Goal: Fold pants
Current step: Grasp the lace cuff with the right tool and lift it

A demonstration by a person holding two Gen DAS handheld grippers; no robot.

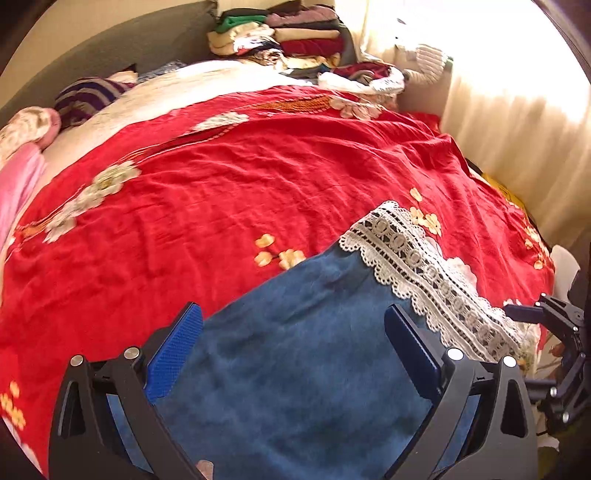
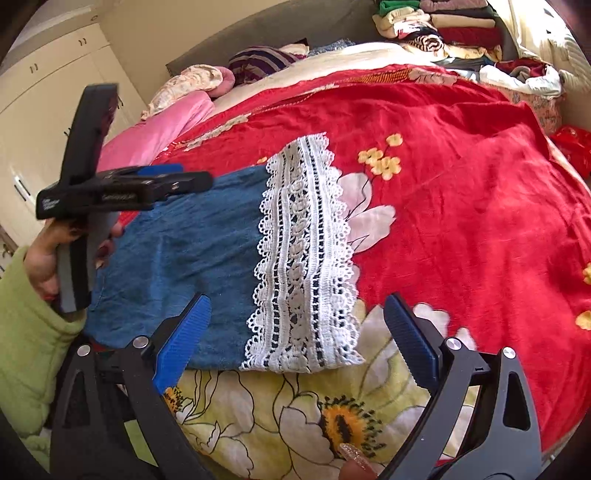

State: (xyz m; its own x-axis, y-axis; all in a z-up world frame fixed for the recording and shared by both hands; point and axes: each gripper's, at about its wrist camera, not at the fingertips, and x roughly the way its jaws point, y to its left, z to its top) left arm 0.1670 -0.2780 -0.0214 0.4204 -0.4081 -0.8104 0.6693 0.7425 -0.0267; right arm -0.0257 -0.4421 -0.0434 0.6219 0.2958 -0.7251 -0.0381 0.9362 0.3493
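Observation:
Blue denim pants (image 2: 184, 251) with a white lace hem (image 2: 306, 258) lie folded flat on a red flowered bedspread (image 2: 461, 184). They also show in the left wrist view (image 1: 295, 369), with the lace hem (image 1: 424, 269) to the right. My left gripper (image 1: 293, 332) is open just above the denim, nothing between its blue pads; it also shows in the right wrist view (image 2: 177, 181). My right gripper (image 2: 297, 317) is open and empty above the near end of the lace hem; it shows at the right edge of the left wrist view (image 1: 524, 314).
A pile of folded clothes (image 1: 295, 33) sits at the far head of the bed. Pink bedding (image 2: 166, 125) and a striped cushion (image 2: 262, 59) lie far left. A cream curtain (image 1: 517, 110) hangs on the right. White cupboards (image 2: 48, 92) stand left. A yellow flowered sheet (image 2: 295, 413) covers the near edge.

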